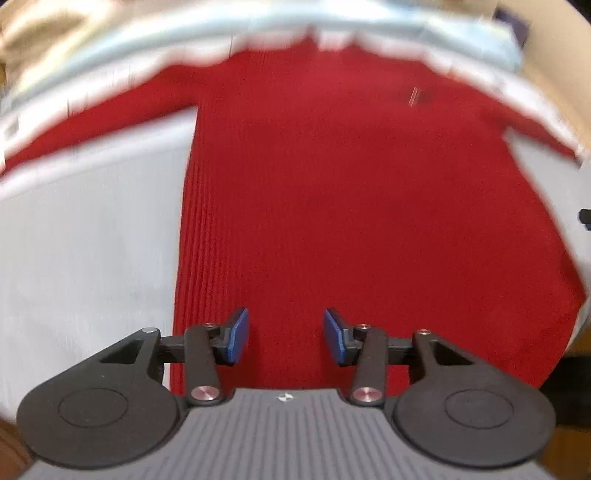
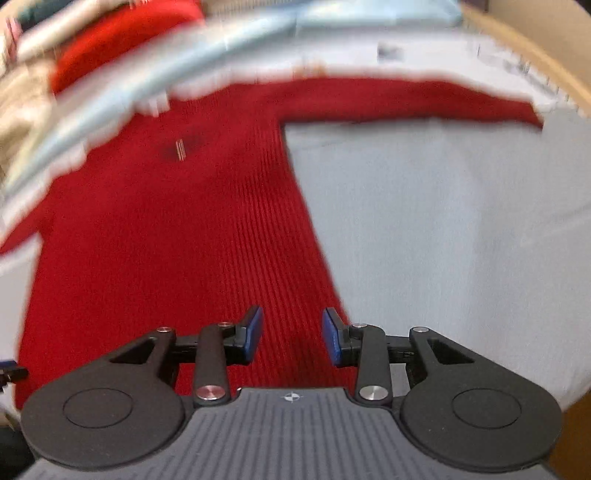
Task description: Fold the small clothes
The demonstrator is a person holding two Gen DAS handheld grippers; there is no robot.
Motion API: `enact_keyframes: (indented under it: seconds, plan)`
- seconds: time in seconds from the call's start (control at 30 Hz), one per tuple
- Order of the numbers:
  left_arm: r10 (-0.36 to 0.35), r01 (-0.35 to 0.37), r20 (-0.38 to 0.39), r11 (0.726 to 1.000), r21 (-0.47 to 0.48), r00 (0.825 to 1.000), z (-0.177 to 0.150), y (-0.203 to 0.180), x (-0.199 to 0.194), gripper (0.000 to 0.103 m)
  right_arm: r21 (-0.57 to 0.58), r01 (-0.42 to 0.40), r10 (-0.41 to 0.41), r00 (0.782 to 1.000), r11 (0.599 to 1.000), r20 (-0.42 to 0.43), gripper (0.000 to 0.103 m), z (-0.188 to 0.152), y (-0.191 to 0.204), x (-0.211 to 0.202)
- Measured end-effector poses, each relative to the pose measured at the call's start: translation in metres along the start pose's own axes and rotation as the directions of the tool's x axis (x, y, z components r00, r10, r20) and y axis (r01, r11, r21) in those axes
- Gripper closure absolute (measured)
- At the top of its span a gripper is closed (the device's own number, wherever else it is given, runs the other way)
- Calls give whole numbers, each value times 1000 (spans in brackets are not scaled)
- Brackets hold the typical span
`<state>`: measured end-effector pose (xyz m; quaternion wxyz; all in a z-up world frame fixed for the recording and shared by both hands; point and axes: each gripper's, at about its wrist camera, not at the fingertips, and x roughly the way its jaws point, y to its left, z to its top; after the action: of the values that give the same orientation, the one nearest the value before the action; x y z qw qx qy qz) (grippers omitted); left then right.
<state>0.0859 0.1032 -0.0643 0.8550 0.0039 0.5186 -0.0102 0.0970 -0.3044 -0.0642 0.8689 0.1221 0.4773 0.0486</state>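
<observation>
Pale grey-white counter (image 1: 85, 240) under everything, blurred toward the far edge. Left wrist view, left to right: bare counter on the left side of the frame; then red ribbed sweater (image 1: 332, 184) spread flat, filling centre and right, one sleeve reaching to the upper left, the other to the upper right. Small pale tag mark in the knit, upper right of the body. Light blue cloth (image 1: 184, 37) smeared across the top of the frame beyond the neckline; beige fabric (image 1: 37, 22) in the upper left corner. Left gripper (image 1: 286, 338) low in the frame, over the hem area of the sweater; jaws spread apart, blue pads (image 1: 238, 336) clear of each other, nothing pinched, red knit showing in the gap.

Right wrist view, left to right: beige fabric and another red garment (image 2: 122, 44) in the upper left corner; sweater body (image 2: 166, 240) across left and centre, its sleeve stretched to the upper right; bare counter (image 2: 461, 240) on the right side. Right gripper (image 2: 291, 338) near the bottom centre, above the right-hand edge of the sweater body; jaws spread, gripping nothing. Could not tell whether either gripper touched the knit.
</observation>
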Motion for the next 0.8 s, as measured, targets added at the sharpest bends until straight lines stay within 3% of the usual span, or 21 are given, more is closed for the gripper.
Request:
enact_keyframes:
  seconds: [0.17, 0.23, 0.4, 0.47, 0.57, 0.7, 0.8]
  plan:
    - [-31, 36, 211, 999, -20, 977, 58, -22, -46, 40, 65, 3, -12, 989, 998, 146, 62, 55, -24, -31]
    - [-3, 11, 276, 1000, -26, 961, 83, -31, -59, 36, 134, -16, -11, 980, 991, 198, 62, 80, -38, -39]
    - [38, -56, 362, 998, 38, 931, 144, -65, -64, 36, 290, -11, -80, 951, 957, 299, 62, 126, -89, -18]
    - [37, -62, 389, 997, 53, 921, 161, -72, -46, 36, 360, -17, -103, 945, 933, 310, 70, 131, -107, -5]
    - [24, -51, 389, 997, 58, 921, 172, -66, -19, 36, 429, -71, -78, 944, 901, 320, 82, 121, -143, 17]
    - [68, -86, 266, 995, 56, 962, 177, -63, 39, 39, 542, -40, -112, 963, 839, 244, 81, 121, -177, 52]
    - [38, -61, 286, 996, 69, 958, 180, -64, 40, 38, 616, -22, -150, 963, 787, 226, 78, 122, -202, 75]
